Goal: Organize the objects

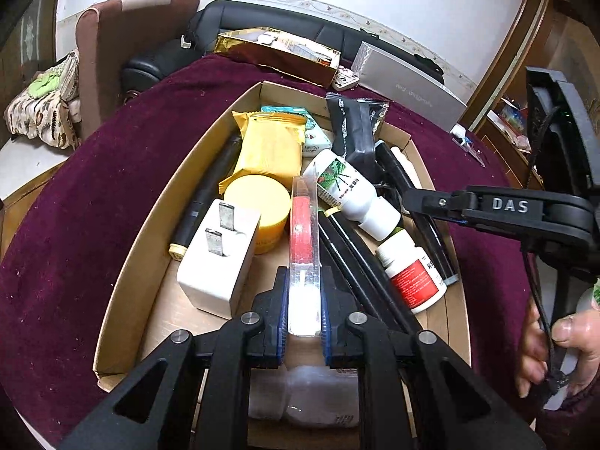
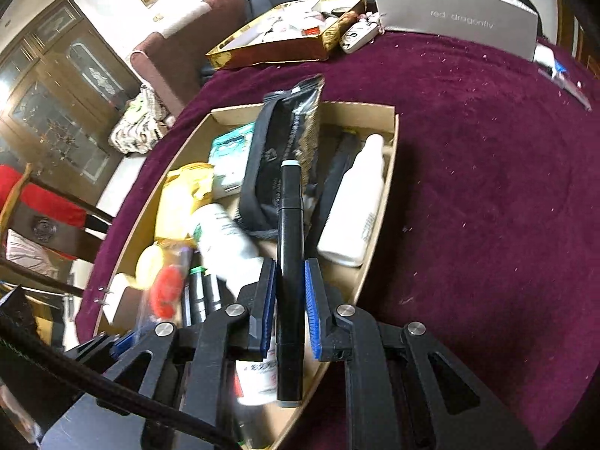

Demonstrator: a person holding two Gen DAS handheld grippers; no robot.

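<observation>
Cardboard tray (image 1: 123, 281) on the maroon tabletop (image 1: 93, 187) is crowded. Only the left view shows the left gripper (image 1: 304, 315) clamping a clear tube (image 1: 304, 225); only the right view shows the right gripper (image 2: 288, 300) clamping a black marker (image 2: 290, 262). Both point lengthwise away over the tray.

Matt cardboard tray (image 1: 150, 232), velvety cloth (image 1: 93, 187)

A slim black marker pen with a pale grey cap (image 2: 289, 262) is clamped between the blue-padded jaws of the right gripper (image 2: 290, 307), held above a shallow brown cardboard box (image 2: 378, 202). Inside the box a white plastic bottle (image 2: 356, 206) and a black zip pouch (image 2: 262, 172) are seen, resting on a maroon velvet cloth (image 2: 487, 187)
</observation>
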